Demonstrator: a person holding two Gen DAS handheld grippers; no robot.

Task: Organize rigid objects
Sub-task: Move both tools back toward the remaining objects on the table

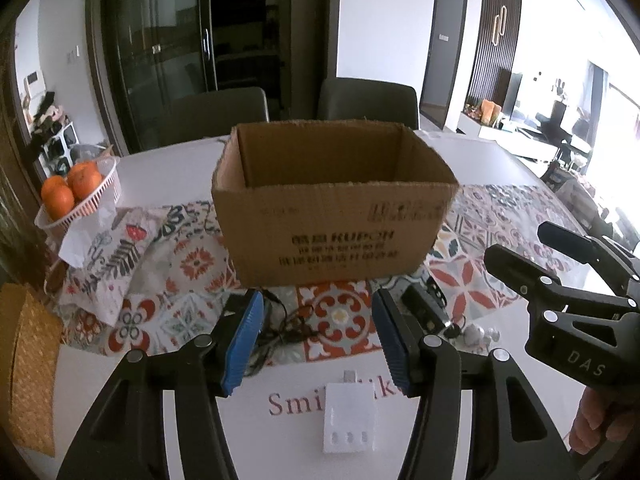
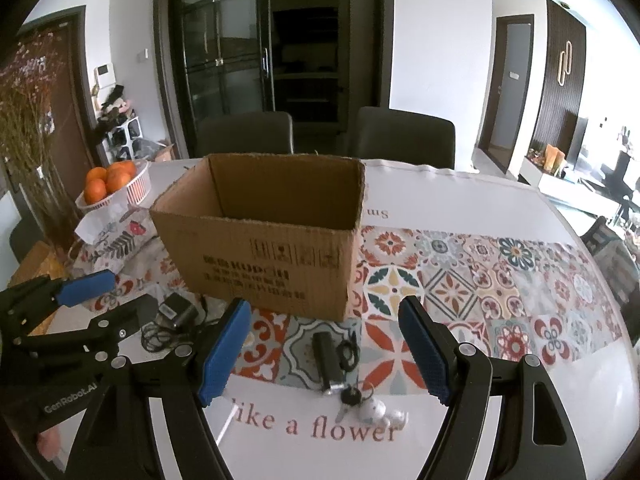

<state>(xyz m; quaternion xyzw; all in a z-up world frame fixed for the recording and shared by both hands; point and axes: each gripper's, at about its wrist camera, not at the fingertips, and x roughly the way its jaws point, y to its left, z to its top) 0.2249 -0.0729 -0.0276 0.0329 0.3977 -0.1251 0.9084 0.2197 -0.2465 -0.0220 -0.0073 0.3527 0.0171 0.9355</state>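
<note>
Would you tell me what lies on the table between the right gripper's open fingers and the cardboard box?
In the right wrist view, a black rectangular device with a keyring lies between the right gripper and the cardboard box.

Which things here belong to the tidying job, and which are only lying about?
Job:
- cardboard box, open
- black power adapter with cable
- black device with strap
- keys
- white adapter

Lying about:
- basket of oranges
- tissue packet
- patterned runner
</note>
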